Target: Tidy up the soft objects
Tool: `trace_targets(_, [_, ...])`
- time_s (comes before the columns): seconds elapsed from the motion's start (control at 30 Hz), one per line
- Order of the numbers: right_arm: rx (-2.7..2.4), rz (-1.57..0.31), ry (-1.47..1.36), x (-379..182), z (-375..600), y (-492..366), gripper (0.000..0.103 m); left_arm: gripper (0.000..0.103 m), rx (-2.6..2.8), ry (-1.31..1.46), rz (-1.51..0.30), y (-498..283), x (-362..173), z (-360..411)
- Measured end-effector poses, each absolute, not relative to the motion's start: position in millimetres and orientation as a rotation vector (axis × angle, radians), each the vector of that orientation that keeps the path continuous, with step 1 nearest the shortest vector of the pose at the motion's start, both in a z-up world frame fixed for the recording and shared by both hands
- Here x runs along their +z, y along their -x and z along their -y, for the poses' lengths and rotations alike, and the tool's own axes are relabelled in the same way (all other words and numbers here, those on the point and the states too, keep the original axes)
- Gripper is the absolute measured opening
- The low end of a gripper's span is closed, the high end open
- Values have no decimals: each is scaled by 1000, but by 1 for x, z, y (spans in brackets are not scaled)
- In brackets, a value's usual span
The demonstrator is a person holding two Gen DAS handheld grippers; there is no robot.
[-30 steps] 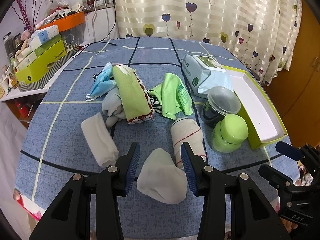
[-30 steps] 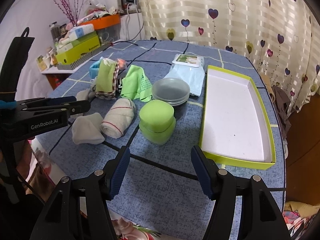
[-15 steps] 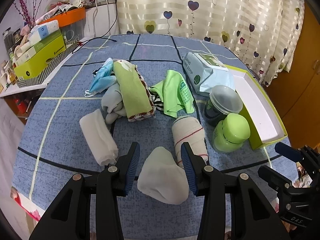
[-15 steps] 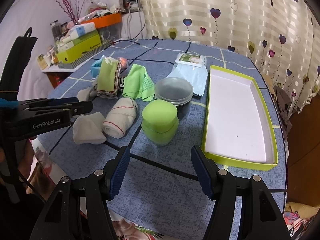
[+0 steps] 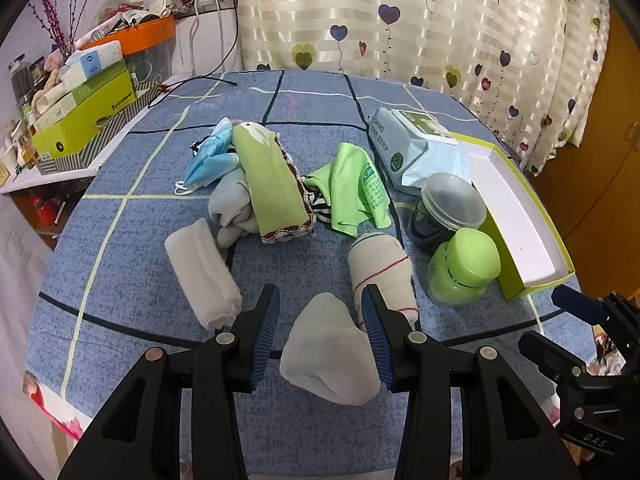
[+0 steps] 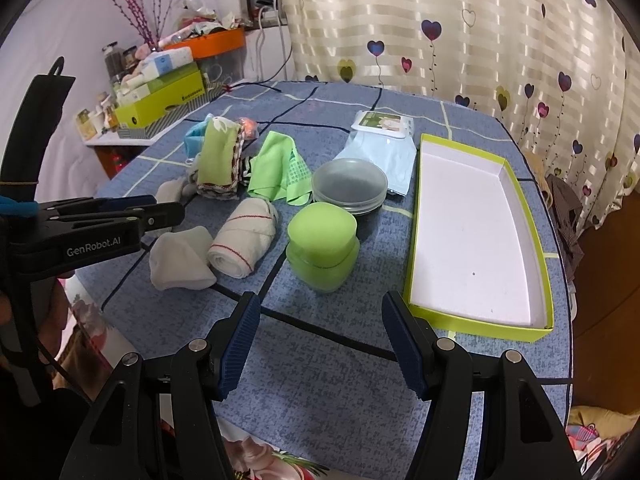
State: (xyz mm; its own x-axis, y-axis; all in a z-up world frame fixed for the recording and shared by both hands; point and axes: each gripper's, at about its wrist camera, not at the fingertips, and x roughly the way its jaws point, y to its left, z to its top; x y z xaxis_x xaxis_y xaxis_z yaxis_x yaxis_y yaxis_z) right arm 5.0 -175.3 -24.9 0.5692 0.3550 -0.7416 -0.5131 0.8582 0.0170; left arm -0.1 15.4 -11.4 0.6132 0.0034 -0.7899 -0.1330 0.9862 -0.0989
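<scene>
Heart-printed curtains (image 5: 460,40) are hanging behind a round table (image 5: 120,280) covered in a blue cloth crossed by dark and pale lines. Nearest the table's front edge, a white folded sock (image 5: 330,354) is lying flat on the cloth, and the left gripper (image 5: 320,336) is hovering over it with its jaws standing apart, one blue pad on each side of the sock; the right-hand pad looks close against the sock's edge (whether it is actually touching I cannot tell), while the left-hand pad is showing a clear gap. Nothing is being held. Just beyond the sock, a rolled cream sock with a red stripe (image 5: 380,276) is lying at a slant, and to the left a white rolled cloth (image 5: 202,274) is resting apart from both. Farther back, a green towel roll with brown trim (image 5: 274,186) is lying over a grey sock (image 5: 232,208), with a blue face mask (image 5: 208,156) beside it, and a bright green cloth (image 5: 354,194) is crumpled to the right. A green jar (image 6: 322,246) and a clear lidded tub (image 6: 350,186) are standing just beside each other, a wipes packet (image 6: 380,140) behind them. Along the right side, a lime-edged white tray (image 6: 480,220) is sitting with nothing in it. The right gripper (image 6: 322,344) is hanging over bare cloth, wide open and holding nothing.
</scene>
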Motion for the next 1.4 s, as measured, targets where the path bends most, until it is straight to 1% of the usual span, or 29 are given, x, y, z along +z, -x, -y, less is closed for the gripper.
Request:
trace_targets(0.77, [527,-811,232,-21,165,-2,63,44,55,222,-909,1,-17,-30])
trace_targets(1.23, [564,-796,249,-18,150,-1,63,44,14,283,-861,13,-13,-47])
trace_targets(1.4, [579,-791,252,-18,148,2,63,44,-22,311,-880,19,-21,-46])
